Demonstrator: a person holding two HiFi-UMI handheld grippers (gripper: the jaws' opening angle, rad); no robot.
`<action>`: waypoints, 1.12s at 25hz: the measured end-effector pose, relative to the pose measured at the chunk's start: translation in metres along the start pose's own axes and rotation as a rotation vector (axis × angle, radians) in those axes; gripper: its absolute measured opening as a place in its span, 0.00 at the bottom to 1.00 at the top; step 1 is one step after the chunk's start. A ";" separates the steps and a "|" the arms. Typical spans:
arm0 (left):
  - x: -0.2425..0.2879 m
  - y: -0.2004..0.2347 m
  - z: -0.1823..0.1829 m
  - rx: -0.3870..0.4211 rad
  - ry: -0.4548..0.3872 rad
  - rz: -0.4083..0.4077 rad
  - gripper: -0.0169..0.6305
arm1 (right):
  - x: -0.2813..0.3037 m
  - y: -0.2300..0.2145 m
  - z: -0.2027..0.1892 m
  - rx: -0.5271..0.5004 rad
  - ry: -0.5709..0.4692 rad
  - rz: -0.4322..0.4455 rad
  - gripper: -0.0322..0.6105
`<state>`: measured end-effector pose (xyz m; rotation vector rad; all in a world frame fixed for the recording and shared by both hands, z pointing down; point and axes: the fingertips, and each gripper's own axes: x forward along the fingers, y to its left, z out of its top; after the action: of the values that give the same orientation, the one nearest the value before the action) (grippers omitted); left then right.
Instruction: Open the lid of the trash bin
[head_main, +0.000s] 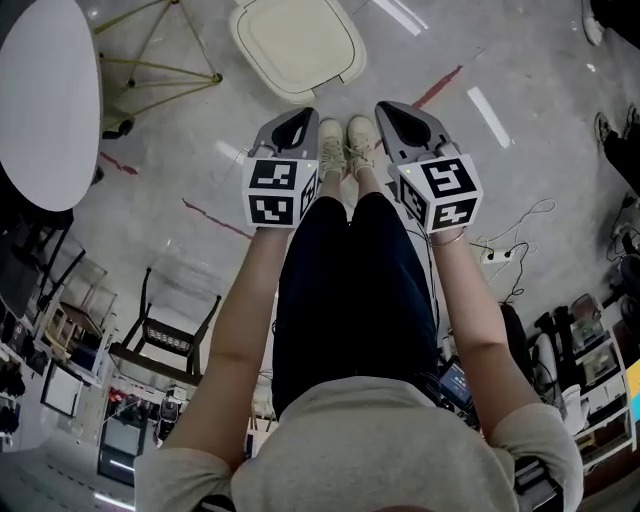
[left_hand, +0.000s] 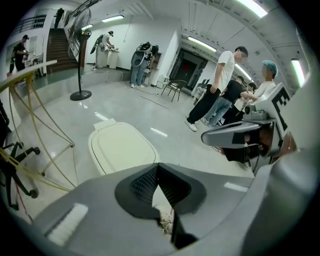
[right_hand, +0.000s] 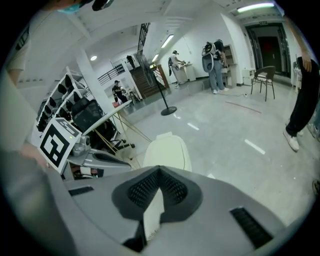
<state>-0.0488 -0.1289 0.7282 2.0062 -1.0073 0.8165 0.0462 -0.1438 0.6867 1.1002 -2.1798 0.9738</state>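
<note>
The trash bin (head_main: 298, 45) stands on the grey floor ahead of the person's shoes; its cream lid lies flat and closed. My left gripper (head_main: 305, 113) and right gripper (head_main: 384, 107) are held side by side above the shoes, short of the bin and not touching it. Both are shut with nothing between the jaws. In the left gripper view the lid (left_hand: 122, 147) lies beyond my left gripper (left_hand: 158, 165), a little to the left. In the right gripper view the lid (right_hand: 167, 150) sits straight beyond my right gripper (right_hand: 160, 169).
A round white table (head_main: 45, 100) and a yellow-green wire frame (head_main: 150, 65) stand left of the bin. A black chair (head_main: 165, 325) is at lower left, cables (head_main: 505, 250) and shelves at right. People (left_hand: 220, 85) stand farther off on the open floor.
</note>
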 end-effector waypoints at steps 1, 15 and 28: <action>0.009 -0.001 -0.006 0.000 0.013 -0.005 0.04 | 0.006 -0.003 -0.007 0.007 0.009 0.003 0.04; 0.094 0.025 -0.053 0.061 0.087 0.064 0.04 | 0.060 -0.023 -0.079 0.056 0.066 0.000 0.04; 0.122 0.026 -0.057 0.117 0.096 0.087 0.04 | 0.068 -0.049 -0.092 0.151 0.042 -0.031 0.04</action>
<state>-0.0226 -0.1389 0.8629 2.0115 -1.0172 1.0305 0.0606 -0.1241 0.8087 1.1670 -2.0781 1.1525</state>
